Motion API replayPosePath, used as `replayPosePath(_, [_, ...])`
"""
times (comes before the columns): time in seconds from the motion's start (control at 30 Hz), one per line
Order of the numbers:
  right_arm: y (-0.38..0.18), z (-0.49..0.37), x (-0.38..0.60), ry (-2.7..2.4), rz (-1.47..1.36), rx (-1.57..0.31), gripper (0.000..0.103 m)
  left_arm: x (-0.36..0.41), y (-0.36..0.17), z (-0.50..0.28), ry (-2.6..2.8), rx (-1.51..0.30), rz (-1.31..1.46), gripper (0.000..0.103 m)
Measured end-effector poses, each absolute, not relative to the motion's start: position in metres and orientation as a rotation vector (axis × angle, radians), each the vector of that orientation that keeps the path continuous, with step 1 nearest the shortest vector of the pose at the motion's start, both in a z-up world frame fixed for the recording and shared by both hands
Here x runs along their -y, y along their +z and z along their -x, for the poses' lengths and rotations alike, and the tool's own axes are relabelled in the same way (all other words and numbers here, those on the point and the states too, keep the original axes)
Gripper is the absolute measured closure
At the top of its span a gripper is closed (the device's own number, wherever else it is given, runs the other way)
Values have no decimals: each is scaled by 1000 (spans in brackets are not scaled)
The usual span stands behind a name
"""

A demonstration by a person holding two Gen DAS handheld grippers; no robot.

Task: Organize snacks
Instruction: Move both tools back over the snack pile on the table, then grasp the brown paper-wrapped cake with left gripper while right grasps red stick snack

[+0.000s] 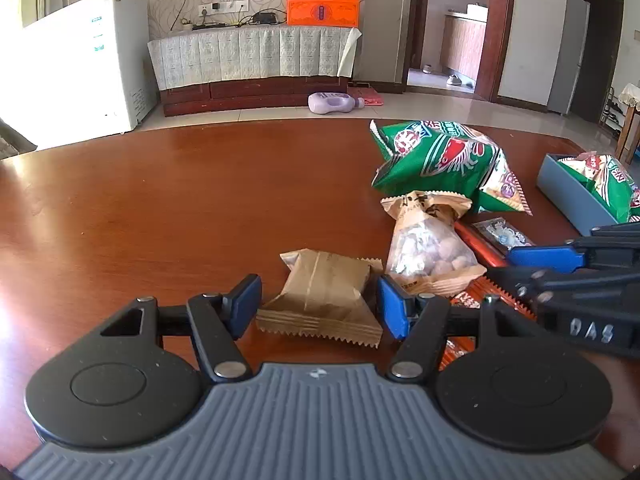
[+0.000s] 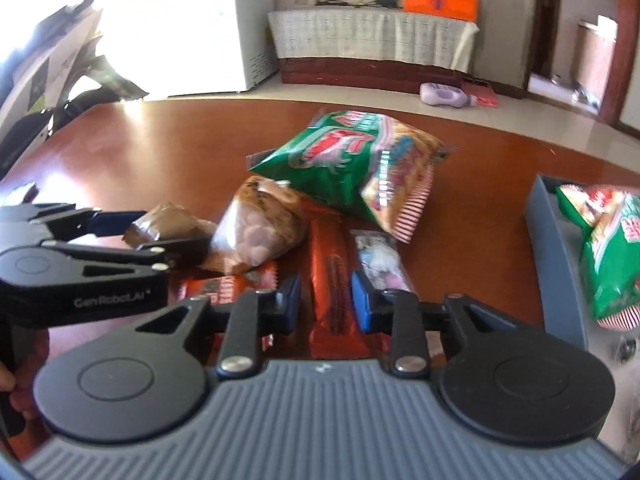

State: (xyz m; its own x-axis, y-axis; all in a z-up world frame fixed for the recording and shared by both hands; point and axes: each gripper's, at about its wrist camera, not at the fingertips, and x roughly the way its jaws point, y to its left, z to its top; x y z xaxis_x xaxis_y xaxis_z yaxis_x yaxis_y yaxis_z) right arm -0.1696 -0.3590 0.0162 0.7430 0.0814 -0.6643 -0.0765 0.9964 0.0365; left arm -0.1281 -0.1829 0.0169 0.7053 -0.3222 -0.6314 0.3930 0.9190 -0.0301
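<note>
left claw (image 1: 318, 306) released, pads either side of brown paper packet (image 1: 320, 294) flat on surface (image 1: 160, 208) | right claw (image 2: 326, 300) released, straddling red-brown bar (image 2: 334, 292) | green bag (image 2: 344, 160) behind pile | grey bin (image 2: 560, 272) far right holds another green bag (image 2: 608, 248)

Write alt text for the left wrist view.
The open left gripper straddles a brown paper snack packet on a wooden table. To the right lie more snacks, a green bag and a grey bin.
</note>
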Motion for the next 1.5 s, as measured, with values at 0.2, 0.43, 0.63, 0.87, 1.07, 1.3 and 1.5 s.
replayPosePath(0.2, [12, 160, 351, 65, 35, -712, 71, 179, 14, 120, -390, -694, -74, 30])
replayPosePath(0.43, [14, 152, 355, 73, 1, -729, 78, 177, 13, 120, -412, -681, -73, 43])
replayPosePath(0.63, [21, 163, 359, 81, -4, -753, 79, 178, 16, 125, -402, -687, -84, 44])
replayPosePath(0.87, [33, 185, 366, 60, -31, -737, 79, 178, 30, 139, -364, -647, -94, 45])
replayPosePath(1.07, [46, 205, 364, 55, -37, -696, 79, 182, 49, 163, -354, -603, -90, 45])
replayPosePath(1.3, [64, 237, 365, 66, -49, -642, 79, 198, 66, 198, -392, -562, -116, 45])
replayPosePath(1.5, [77, 262, 375, 59, -60, -601, 79, 219, 71, 223, -428, -565, -121, 45])
